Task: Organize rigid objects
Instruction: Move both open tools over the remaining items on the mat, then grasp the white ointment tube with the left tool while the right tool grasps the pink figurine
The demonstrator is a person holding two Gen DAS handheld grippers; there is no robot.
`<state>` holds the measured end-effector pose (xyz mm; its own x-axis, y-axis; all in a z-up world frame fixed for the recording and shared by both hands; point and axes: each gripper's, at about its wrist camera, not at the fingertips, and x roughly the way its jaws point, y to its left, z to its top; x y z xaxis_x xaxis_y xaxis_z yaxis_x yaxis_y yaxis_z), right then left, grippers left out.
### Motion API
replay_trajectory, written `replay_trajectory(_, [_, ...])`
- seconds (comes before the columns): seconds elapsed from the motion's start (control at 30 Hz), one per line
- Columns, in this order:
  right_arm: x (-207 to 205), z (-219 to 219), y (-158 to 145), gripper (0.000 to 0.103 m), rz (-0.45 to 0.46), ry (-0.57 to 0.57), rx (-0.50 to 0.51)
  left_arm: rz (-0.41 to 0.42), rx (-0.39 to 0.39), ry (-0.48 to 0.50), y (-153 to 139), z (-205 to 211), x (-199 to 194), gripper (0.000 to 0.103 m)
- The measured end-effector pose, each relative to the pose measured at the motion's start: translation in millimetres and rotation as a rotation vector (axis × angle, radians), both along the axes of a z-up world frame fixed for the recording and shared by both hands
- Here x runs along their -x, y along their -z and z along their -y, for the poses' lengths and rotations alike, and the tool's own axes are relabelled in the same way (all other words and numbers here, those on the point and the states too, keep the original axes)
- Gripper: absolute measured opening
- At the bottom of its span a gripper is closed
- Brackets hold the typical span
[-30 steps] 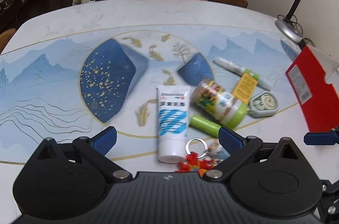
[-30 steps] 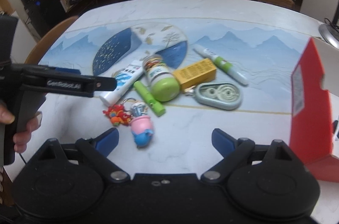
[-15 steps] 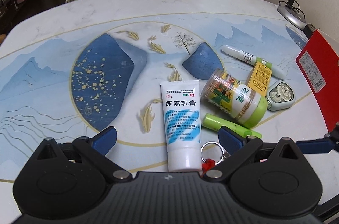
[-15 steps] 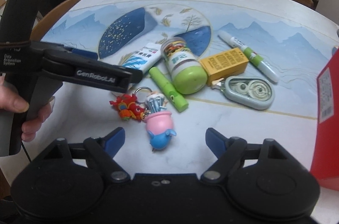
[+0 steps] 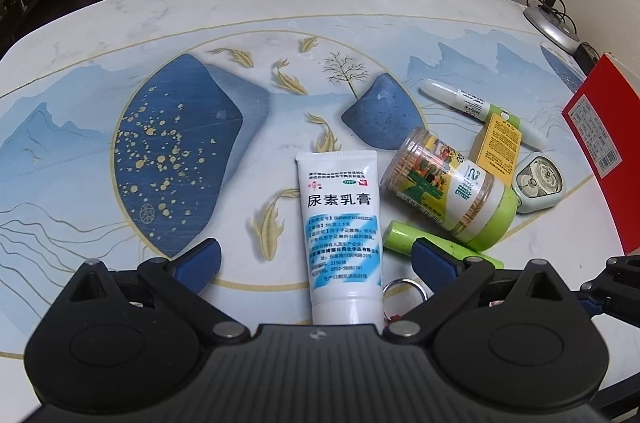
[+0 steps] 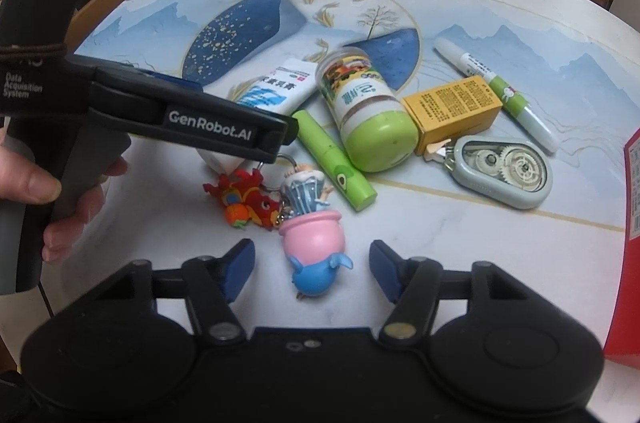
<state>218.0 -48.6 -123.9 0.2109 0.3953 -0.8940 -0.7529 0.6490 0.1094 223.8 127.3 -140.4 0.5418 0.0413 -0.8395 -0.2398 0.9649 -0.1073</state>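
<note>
Pink-and-blue figurine keychain (image 6: pixel 314 251): lies on the bench (image 6: pixel 440 223), near edge of the clutter, between the right gripper (image 6: pixel 311 269) fingers, which are closing, not yet touching. Ring links it to a red charm (image 6: pixel 244 199) at left. Left gripper (image 5: pixel 316 257): fingers spread over the cream tube (image 5: pixel 342 235), grasping nothing. Risk: the charm may drag and snag the green stick (image 6: pixel 334 159) beside it.

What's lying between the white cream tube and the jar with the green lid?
The green stick lies slanted between the white cream tube and the jar, clearest in the right wrist view.
</note>
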Motion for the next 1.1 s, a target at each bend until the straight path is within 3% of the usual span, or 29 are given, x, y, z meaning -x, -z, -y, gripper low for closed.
replay_trajectory(0.27, [0, -4, 4, 0.051, 0.011, -0.014, 0.018, 0.008, -0.028, 0.024, 1, 4, -2, 0.088])
replay_trajectory(0.43, [0, -6, 3, 0.037, 0.022, -0.018, 0.018, 0.020, -0.029, 0.030, -2, 3, -2, 0.070])
replay_trajectory(0.7, [0, -5, 3, 0.033, 0.026, -0.012, 0.020, 0.029, -0.022, 0.057, -5, 6, -2, 0.043])
replay_trajectory(1.1, [1, 11, -4, 0.032, 0.011, 0.033, -0.015, 0.011, -0.047, 0.061, -6, 11, 3, 0.040])
